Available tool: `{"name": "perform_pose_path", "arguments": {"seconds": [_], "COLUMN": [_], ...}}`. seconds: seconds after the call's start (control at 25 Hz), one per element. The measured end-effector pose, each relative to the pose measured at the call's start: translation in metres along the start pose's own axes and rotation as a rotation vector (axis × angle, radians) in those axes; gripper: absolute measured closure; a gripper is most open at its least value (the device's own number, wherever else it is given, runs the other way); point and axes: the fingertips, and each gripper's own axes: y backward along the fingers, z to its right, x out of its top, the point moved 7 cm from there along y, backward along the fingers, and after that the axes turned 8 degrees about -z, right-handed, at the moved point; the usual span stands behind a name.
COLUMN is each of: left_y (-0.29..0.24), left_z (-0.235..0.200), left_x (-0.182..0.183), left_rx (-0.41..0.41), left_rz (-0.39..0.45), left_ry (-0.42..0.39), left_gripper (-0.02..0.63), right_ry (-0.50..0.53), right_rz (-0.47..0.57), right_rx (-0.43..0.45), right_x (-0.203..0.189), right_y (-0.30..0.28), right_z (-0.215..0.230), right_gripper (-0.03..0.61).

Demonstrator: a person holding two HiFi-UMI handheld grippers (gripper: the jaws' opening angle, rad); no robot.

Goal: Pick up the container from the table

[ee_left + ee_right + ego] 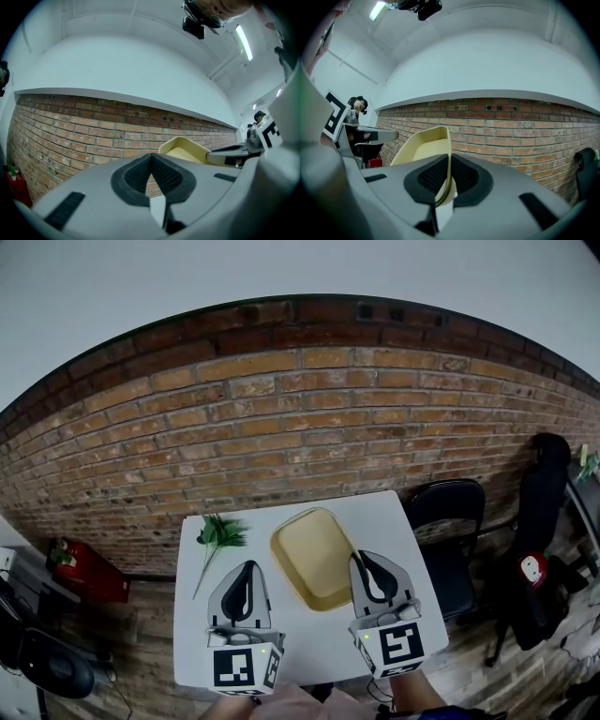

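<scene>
The container (311,554) is a shallow pale-yellow tray, held over the white table (309,638). My right gripper (361,561) is shut on its right rim. In the right gripper view the thin rim of the container (424,145) runs between the black pads of my right gripper (449,164), and the tray stands out tilted against the brick wall. My left gripper (246,570) hovers left of the tray, shut with nothing in it. In the left gripper view the pads of the left gripper (151,157) meet, and the container (185,150) shows beyond them to the right.
A green plastic sprig (220,532) lies at the table's far left. A brick wall (281,418) stands close behind the table. A black chair (450,521) is at the right, a red object (89,570) sits on the floor at the left.
</scene>
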Motion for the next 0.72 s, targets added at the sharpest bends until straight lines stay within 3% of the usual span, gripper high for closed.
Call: {"name": "perform_pose_path", "arguments": {"seconds": [0.72], "left_y": [0.0027], "left_z": [-0.0028], "left_x": [-0.0014], "left_rx": [-0.018], "left_rz": [-0.003], "left_ry": [0.005], "left_gripper": [0.606], "right_ry": [-0.014], "right_rz": [0.002], "right_rx": [-0.017], "right_x": [-0.0011], "right_y": [0.0039], "right_z": [-0.0057], "right_gripper": [0.558]}}
